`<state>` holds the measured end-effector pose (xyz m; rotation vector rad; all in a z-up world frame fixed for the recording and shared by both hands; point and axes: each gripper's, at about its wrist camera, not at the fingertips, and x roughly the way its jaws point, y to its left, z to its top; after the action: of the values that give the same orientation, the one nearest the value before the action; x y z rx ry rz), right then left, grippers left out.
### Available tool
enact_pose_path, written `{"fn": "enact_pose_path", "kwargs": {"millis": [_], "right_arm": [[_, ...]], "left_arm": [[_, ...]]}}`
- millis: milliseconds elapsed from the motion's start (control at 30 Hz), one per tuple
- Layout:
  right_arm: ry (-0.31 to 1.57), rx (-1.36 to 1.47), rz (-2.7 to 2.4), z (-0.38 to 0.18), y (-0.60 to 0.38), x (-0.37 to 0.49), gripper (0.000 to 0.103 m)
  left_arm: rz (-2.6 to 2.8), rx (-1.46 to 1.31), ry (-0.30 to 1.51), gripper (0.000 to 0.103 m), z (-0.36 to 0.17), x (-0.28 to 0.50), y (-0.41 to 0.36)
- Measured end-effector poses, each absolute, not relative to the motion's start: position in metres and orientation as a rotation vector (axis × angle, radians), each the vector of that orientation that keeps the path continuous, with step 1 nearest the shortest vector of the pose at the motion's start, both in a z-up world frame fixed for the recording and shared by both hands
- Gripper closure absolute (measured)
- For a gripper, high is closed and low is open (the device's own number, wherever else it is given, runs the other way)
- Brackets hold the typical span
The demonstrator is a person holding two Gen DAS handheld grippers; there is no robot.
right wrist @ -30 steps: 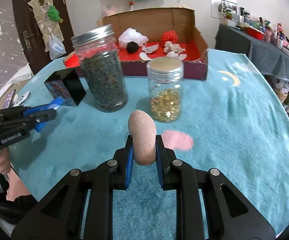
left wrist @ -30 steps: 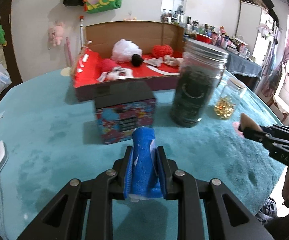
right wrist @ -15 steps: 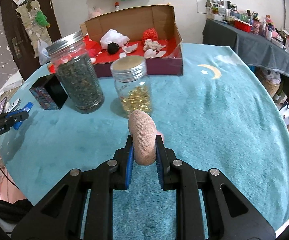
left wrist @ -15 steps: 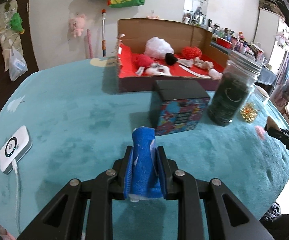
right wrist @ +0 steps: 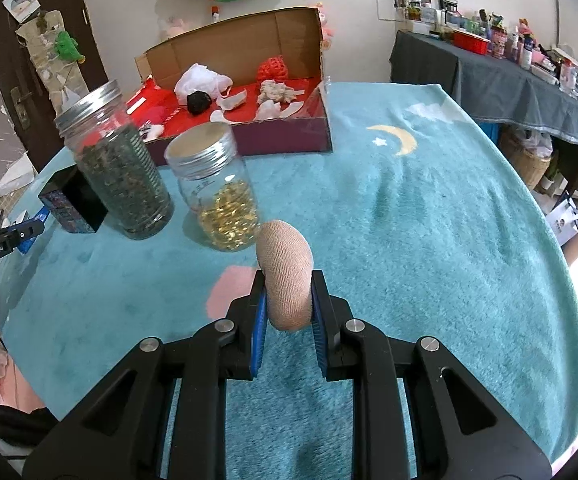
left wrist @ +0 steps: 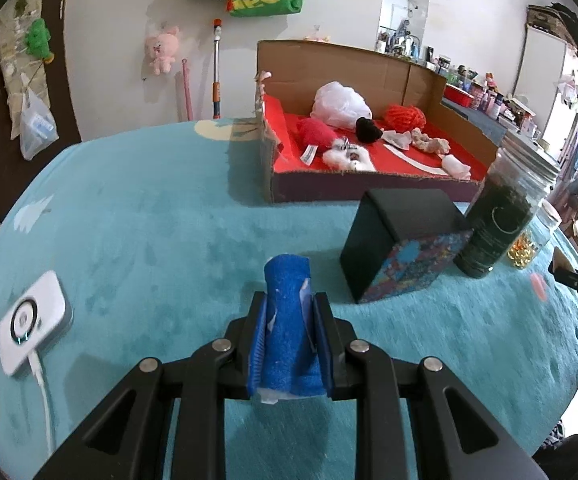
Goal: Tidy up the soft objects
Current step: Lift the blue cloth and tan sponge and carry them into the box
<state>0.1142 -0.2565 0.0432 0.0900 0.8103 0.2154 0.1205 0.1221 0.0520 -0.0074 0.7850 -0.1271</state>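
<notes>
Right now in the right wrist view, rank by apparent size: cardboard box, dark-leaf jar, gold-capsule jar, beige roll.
1. cardboard box
2. dark-leaf jar
3. gold-capsule jar; beige roll looks similar, but it sits nearest the camera in the right gripper jaws, so unranked.

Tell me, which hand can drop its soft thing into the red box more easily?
Probably the left gripper: nothing stands between its blue roll and the box. The right gripper's way passes two jars.

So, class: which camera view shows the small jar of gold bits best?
Right wrist view: the small jar stands whole and near, lid and gold contents clear. In the left wrist view the small jar peeks from behind the tall dark jar.
</notes>
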Motion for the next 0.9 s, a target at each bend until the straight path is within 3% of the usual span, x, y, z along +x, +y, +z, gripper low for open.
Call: {"fn": "enact_pose_path", "kwargs": {"millis": [900], "right_arm": [[0.842, 0.062, 0.368, 0.056, -0.274, 0.183, 0.084]], "left_arm": [[-0.342, 0.108, 0.753, 0.079, 0.07, 0.185, 0.119]]}}
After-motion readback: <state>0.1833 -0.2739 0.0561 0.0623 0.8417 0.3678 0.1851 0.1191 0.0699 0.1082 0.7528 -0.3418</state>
